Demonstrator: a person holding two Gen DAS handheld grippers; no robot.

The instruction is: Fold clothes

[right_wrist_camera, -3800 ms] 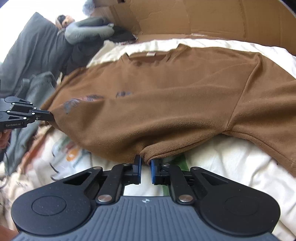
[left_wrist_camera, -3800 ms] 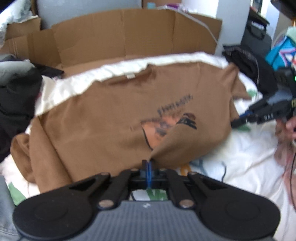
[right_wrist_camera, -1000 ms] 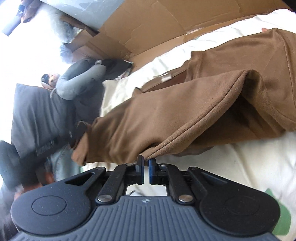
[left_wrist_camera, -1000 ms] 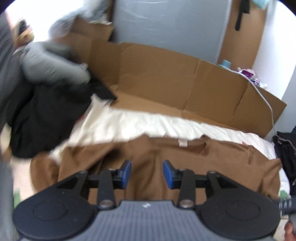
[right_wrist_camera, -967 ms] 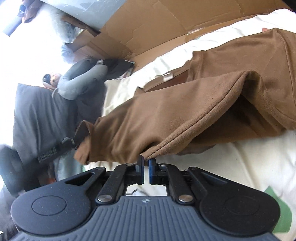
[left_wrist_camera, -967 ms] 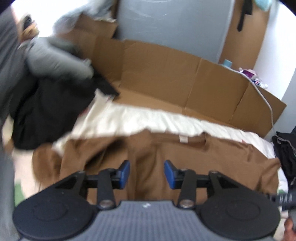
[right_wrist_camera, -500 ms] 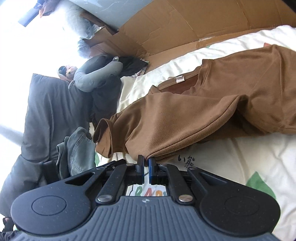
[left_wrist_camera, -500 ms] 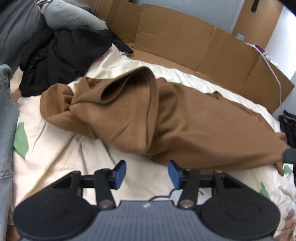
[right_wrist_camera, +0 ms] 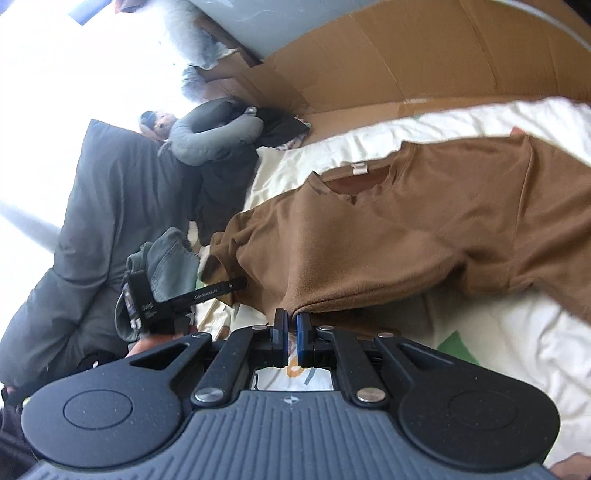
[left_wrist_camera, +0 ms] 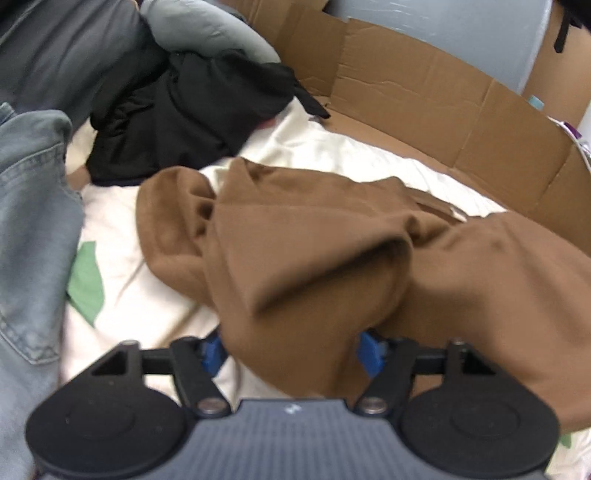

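Left wrist view: the left gripper point(left_wrist_camera: 291, 349) has its jaws spread wide, blue pads on either side of a bunched fold of the brown T-shirt point(left_wrist_camera: 332, 266) that drapes down between them. Whether the pads touch the cloth cannot be told; they are not closed on it. The shirt lies crumpled on a cream bedsheet point(left_wrist_camera: 147, 295) printed with green shapes. To the left sit a pair of light blue jeans point(left_wrist_camera: 33, 229), and behind the shirt a black garment point(left_wrist_camera: 177, 114) and a grey neck pillow point(left_wrist_camera: 207, 33). Flattened cardboard point(left_wrist_camera: 424, 96) stands along the far edge of the bed. No writing can be read in this view.

Right wrist view: the right gripper point(right_wrist_camera: 290, 328) has its jaws pressed together on the shirt's lower hem, which rises from the pads. The shirt point(right_wrist_camera: 424, 229) spreads across the sheet point(right_wrist_camera: 498, 350), neckline up, with a small pale label point(right_wrist_camera: 359, 169) inside the collar; its text is too small to read. The left gripper point(right_wrist_camera: 236, 284) appears at the left edge of the shirt, held in a hand point(right_wrist_camera: 147, 341), with white lettering along one finger that is too blurred to make out. A grey jacket point(right_wrist_camera: 99, 229) and the neck pillow point(right_wrist_camera: 214, 136) lie beyond. Cardboard point(right_wrist_camera: 406, 62) backs the bed.
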